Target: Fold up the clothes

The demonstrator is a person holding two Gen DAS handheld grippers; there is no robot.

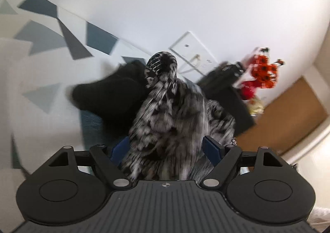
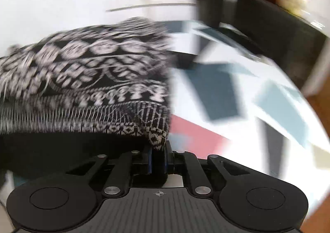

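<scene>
Right now, right hand-held gripper (image 2: 158, 157) clenched on a corner of the patterned knit garment (image 2: 86, 72), left hand-held gripper (image 1: 168, 147) spread wide around the same garment, not pinching; garment bunched above the triangle-print bedcover (image 1: 41, 92); likely to slump unevenly from a one-corner hold

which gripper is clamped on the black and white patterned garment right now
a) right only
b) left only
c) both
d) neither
a: the right gripper is shut on a corner of the patterned garment, while the left gripper stands wide open with the cloth loose between its blue pads.
</scene>
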